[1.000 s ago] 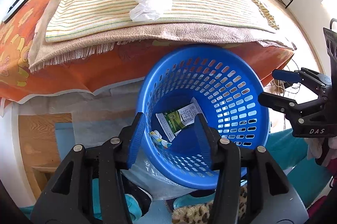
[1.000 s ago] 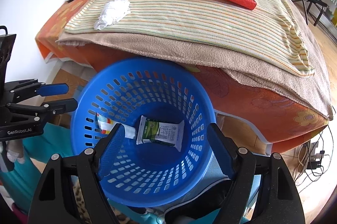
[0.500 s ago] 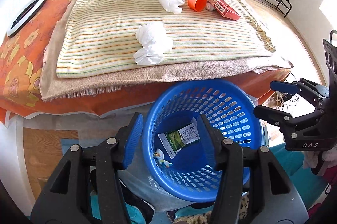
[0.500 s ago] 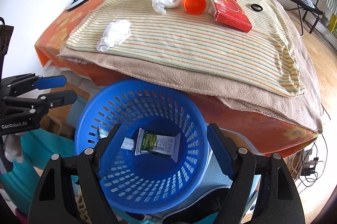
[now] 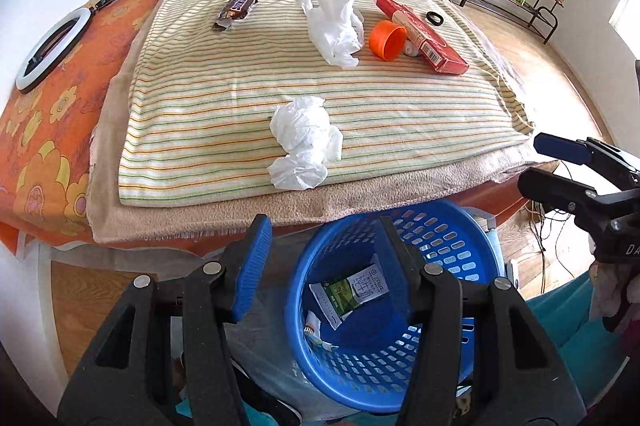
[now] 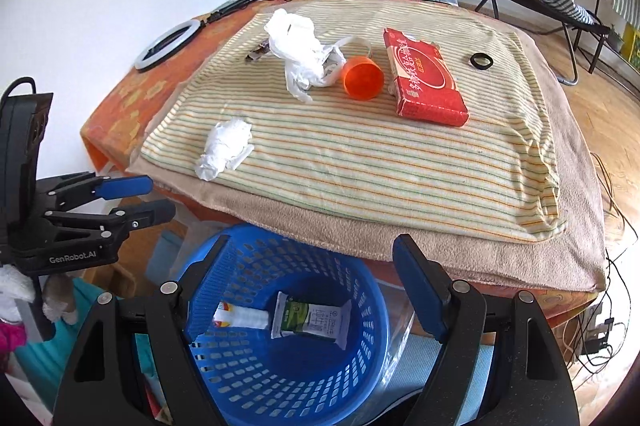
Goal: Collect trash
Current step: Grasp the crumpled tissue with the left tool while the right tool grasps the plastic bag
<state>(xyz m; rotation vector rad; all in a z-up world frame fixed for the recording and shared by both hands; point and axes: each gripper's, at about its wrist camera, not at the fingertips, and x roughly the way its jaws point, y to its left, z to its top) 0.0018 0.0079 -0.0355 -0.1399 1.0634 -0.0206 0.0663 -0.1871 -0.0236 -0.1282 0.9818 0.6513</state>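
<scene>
Left wrist view: left gripper and right gripper, jaws apart and empty, risen from basket toward bed-edge tissue; wrapper deposited.

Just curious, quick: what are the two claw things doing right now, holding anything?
Left gripper: open, jaws just widened, holding nothing.
Right gripper: open wide, holding nothing.

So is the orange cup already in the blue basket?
No, the orange cup lies on its side on the striped blanket, while the blue basket holds only wrappers.
</scene>
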